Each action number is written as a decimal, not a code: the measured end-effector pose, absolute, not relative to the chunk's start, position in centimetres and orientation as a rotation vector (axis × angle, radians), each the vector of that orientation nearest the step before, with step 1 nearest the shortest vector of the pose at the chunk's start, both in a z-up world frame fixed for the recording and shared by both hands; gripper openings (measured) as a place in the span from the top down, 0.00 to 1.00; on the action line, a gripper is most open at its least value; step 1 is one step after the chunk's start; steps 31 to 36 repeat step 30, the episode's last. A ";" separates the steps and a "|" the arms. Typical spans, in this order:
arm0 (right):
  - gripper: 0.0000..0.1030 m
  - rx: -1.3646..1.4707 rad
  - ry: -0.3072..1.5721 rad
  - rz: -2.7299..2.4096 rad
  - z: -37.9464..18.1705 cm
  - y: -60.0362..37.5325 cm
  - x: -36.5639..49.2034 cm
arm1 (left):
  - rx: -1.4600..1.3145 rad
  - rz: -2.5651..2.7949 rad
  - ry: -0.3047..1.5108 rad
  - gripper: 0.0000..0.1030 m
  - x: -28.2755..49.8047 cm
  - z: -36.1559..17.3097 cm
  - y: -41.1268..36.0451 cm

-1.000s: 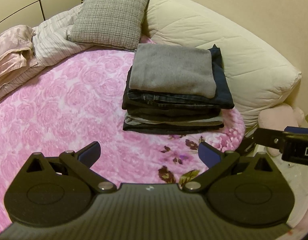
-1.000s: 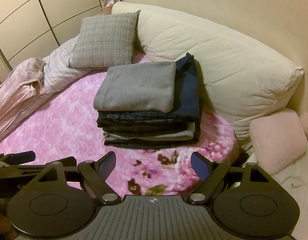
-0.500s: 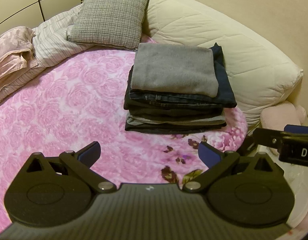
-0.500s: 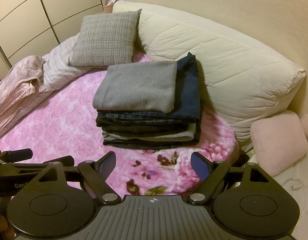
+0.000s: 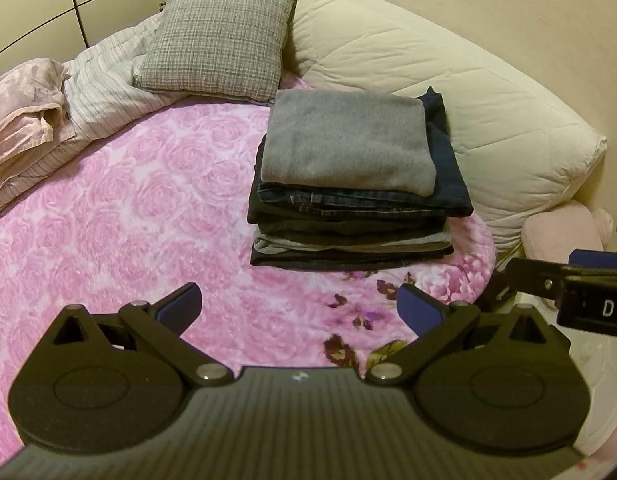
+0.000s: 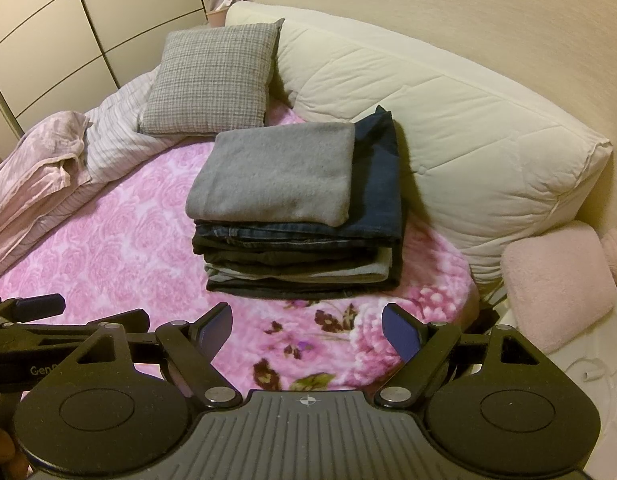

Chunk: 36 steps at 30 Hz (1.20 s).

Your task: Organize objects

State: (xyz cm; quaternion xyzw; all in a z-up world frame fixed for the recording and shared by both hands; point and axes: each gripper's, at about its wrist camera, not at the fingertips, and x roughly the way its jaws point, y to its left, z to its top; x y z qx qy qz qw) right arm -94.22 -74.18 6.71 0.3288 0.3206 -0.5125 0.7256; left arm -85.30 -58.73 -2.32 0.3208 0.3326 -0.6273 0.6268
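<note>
A stack of folded clothes [image 5: 348,216] lies on the pink rose-patterned bedspread [image 5: 108,208], with a grey folded sweater [image 5: 344,144] on top of dark jeans. It also shows in the right wrist view [image 6: 296,248], grey sweater [image 6: 276,172] on top. My left gripper [image 5: 298,306] is open and empty, hovering over the bedspread in front of the stack. My right gripper [image 6: 306,330] is open and empty, also just short of the stack. Each gripper shows at the edge of the other's view.
A grey checked cushion [image 5: 220,36] leans at the back beside a long cream bolster [image 5: 448,92]. A striped duvet [image 5: 104,80] and pink blanket [image 5: 20,108] are bunched at the left. A pink pillow [image 6: 556,288] lies off the bed's right edge. Wardrobe doors [image 6: 68,20] stand behind.
Both views have crept slightly closer to the stack of clothes. Both grippers stay open and empty.
</note>
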 end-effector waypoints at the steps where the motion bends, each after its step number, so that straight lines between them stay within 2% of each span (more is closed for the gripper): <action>1: 0.23 0.725 0.708 -1.131 6.7 -74.2 -94.2 | 0.736 -1.438 0.762 0.01 -85.3 -2.3 -58.8; 36: 0.23 0.728 0.702 -1.131 7.0 -74.5 -94.4 | 0.716 -1.450 0.722 0.01 -85.9 -1.8 -58.9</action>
